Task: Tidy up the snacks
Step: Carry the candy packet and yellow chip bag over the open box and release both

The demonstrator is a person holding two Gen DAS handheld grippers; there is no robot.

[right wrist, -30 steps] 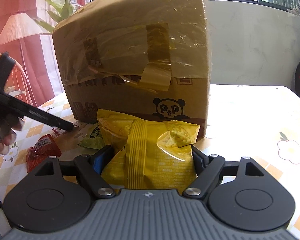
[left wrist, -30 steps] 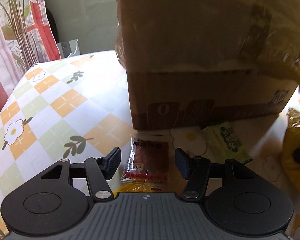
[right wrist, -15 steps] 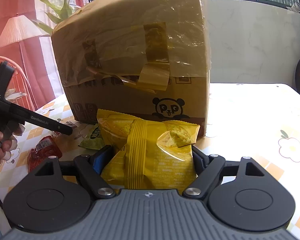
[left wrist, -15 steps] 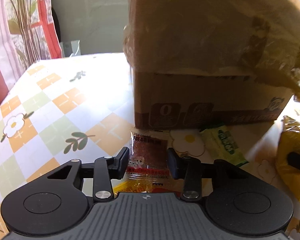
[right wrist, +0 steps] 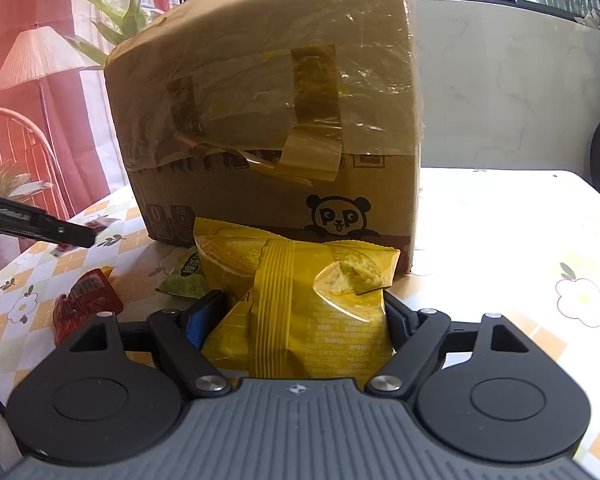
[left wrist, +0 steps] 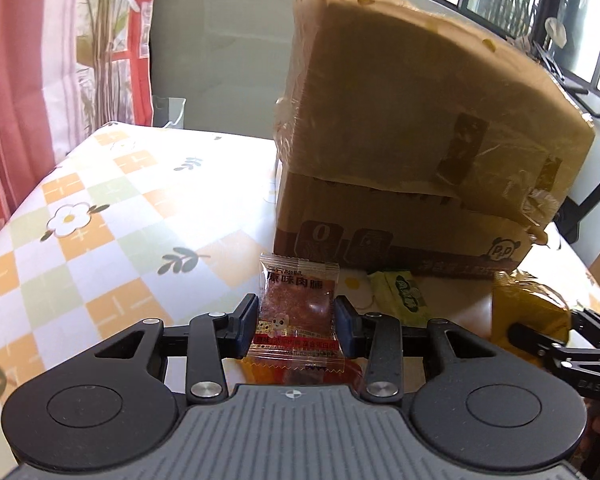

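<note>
The left tool point(left wrist: 296, 322) is gripping a small clear packet of dried meat point(left wrist: 297, 312) between its two pads, which are pressing on the packet's left and right edges; the packet is standing upright, lifted off the desk point(left wrist: 112, 240), with its printed face turned toward the camera. The right tool point(right wrist: 300, 320) is clenching a yellow snack bag point(right wrist: 300, 300), its fingers squeezing the bag's lower sides so that the crinkled top is fanning out above them. A big cardboard box point(right wrist: 268, 128), wrapped in clear film and brown tape and showing a panda logo point(right wrist: 338, 216) low on its front, is sitting on the desk just behind both snacks. A green packet point(left wrist: 404, 296) is lying flat on the checked flower-print cloth near the box's bottom edge, between the two tools. In the right wrist view a red packet point(right wrist: 86, 300) is resting on the cloth to the left of the yellow bag, apart from the green one point(right wrist: 186, 276), and the left tool's dark finger point(right wrist: 40, 224) is reaching in from the left edge above it. In the left wrist view the yellow bag point(left wrist: 528, 312) and the right tool point(left wrist: 560, 344) are showing at the right.
</note>
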